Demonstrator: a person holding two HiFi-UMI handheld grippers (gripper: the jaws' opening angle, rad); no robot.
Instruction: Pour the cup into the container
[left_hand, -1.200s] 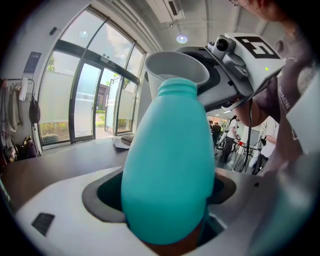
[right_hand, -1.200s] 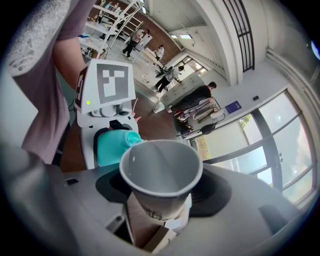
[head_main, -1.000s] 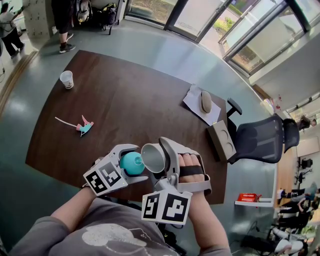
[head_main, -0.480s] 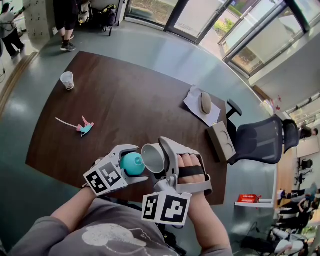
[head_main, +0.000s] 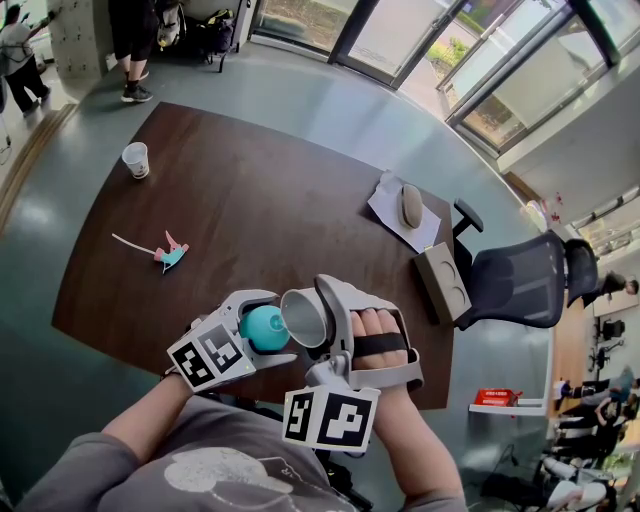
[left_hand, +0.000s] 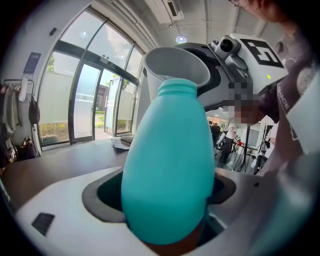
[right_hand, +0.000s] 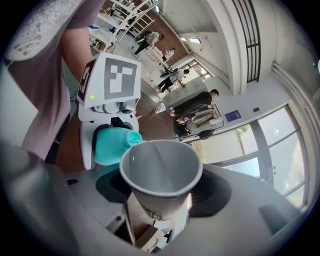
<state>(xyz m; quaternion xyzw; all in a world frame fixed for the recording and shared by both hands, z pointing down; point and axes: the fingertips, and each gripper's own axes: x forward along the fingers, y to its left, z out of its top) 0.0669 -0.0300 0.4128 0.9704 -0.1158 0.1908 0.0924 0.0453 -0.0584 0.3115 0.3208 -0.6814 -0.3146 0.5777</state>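
My left gripper (head_main: 262, 328) is shut on a teal bottle-shaped container (head_main: 263, 327), which fills the left gripper view (left_hand: 170, 165) with its open neck at the top. My right gripper (head_main: 318, 315) is shut on a grey paper cup (head_main: 305, 316). The cup is tipped sideways, its rim right beside the container's mouth. In the right gripper view the cup (right_hand: 161, 177) looks empty inside, and the teal container (right_hand: 112, 145) lies just behind its rim. Both are held above the near edge of the dark wooden table (head_main: 250, 210).
A white paper cup (head_main: 134, 159) stands at the table's far left. A small teal and pink object (head_main: 168, 255) with a cord lies mid-left. Paper with a grey mouse-like item (head_main: 410, 205) and a brown box (head_main: 444, 283) are on the right, next to a black office chair (head_main: 525, 275).
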